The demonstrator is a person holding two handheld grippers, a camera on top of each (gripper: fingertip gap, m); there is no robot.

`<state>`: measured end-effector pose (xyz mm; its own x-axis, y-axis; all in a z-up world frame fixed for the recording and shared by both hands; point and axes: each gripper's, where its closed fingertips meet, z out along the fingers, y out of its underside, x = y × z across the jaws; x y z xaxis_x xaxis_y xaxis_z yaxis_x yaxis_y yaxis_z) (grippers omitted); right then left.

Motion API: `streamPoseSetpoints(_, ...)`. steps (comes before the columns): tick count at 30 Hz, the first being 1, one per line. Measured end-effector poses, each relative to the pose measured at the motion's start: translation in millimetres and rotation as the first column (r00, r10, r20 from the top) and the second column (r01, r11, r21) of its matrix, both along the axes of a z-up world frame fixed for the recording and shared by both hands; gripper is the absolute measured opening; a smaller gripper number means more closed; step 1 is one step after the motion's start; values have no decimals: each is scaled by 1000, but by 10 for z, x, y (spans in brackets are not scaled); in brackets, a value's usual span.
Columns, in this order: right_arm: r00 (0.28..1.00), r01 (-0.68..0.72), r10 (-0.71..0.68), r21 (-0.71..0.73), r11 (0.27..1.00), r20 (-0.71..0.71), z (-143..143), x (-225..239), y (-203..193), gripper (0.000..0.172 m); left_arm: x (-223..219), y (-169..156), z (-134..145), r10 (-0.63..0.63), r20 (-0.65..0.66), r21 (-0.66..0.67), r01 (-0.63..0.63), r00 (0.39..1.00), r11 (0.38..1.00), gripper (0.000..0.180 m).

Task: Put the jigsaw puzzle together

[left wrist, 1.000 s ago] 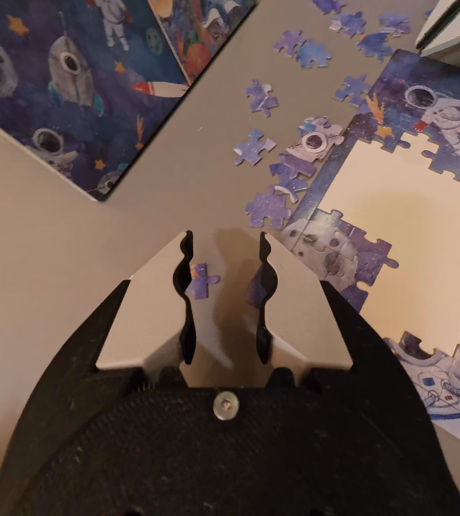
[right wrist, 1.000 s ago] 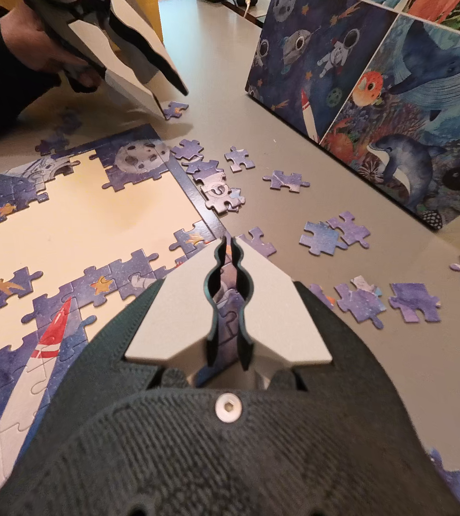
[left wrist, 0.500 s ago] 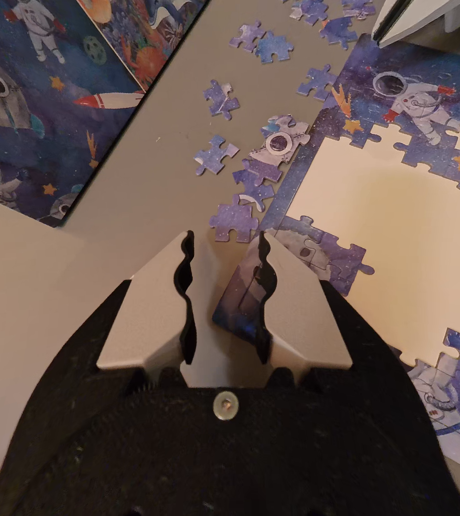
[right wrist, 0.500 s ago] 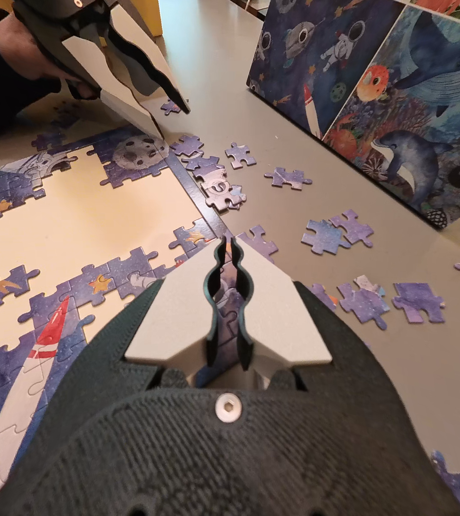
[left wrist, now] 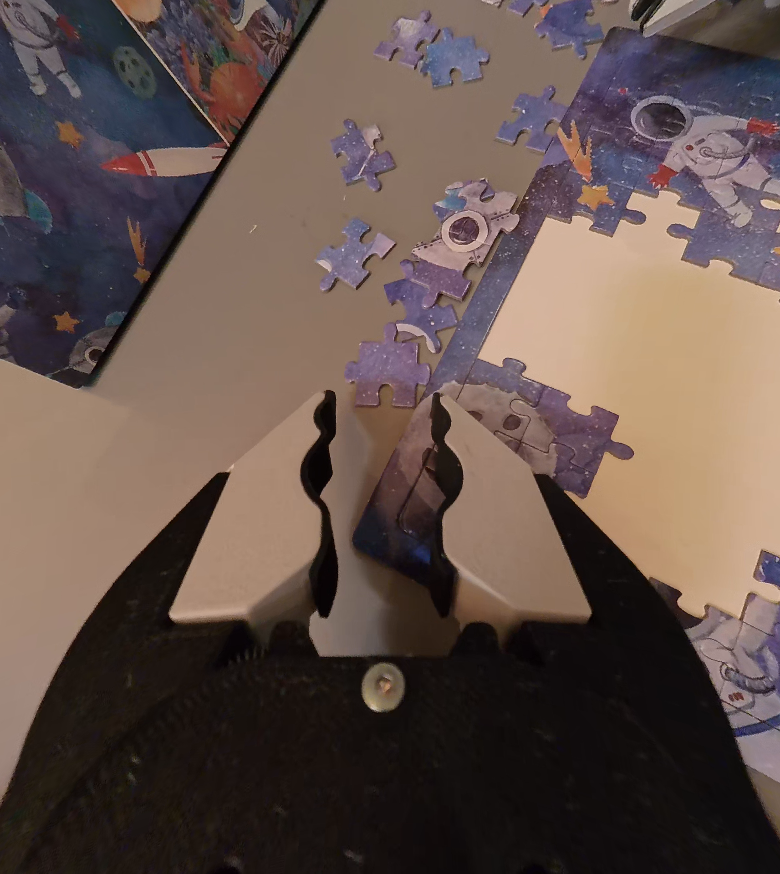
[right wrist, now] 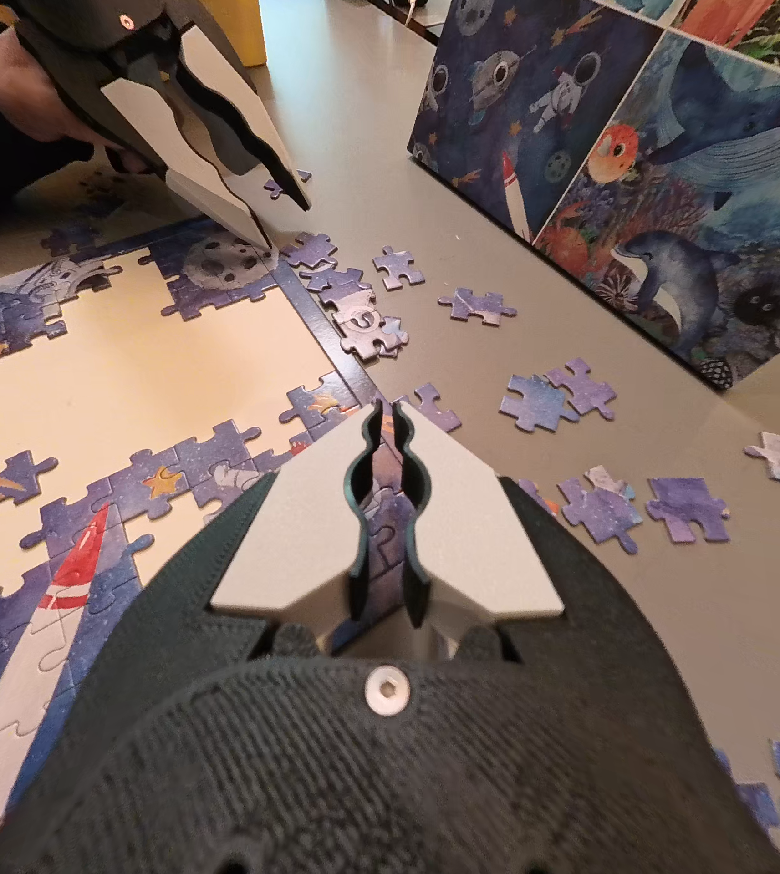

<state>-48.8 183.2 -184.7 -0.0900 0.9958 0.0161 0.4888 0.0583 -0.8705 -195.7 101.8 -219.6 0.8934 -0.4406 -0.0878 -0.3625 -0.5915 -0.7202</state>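
Note:
My left gripper [left wrist: 382,397] is open and holds nothing. It is low over the corner of a space jigsaw board [left wrist: 482,293]. Its right finger [left wrist: 478,473] covers part of the fitted grey moon pieces [left wrist: 534,425], and a loose purple piece [left wrist: 388,373] lies just ahead of the tips. In the right wrist view the left gripper [right wrist: 286,227] has one tip down at the moon [right wrist: 222,257]. My right gripper [right wrist: 388,406] is shut but for a thin slit, with nothing in it, above the board's near corner [right wrist: 317,326].
Several loose purple pieces lie on the grey table beside the board, among them a porthole piece [left wrist: 466,227] and a pair [right wrist: 539,402]. A picture box with space and sea scenes stands to the side [left wrist: 47,189] [right wrist: 615,165]. A person's sleeve and hand [right wrist: 9,118] hold the left gripper. Spacing between my two grippers at the tips: around 20 cm.
My left gripper moved from a small loose piece on the table to the board's moon corner, and its jaws narrowed slightly. My right gripper stayed put; its tips parted by a sliver.

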Motion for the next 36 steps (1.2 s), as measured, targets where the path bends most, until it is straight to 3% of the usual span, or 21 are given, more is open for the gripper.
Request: streamPoseSetpoints(36, 1000, 19, -19, -8, 1000, -1, -13, 14, 71, 3, 6, 8, 10, -3, -32, 10, 3, 999, 1000, 40)
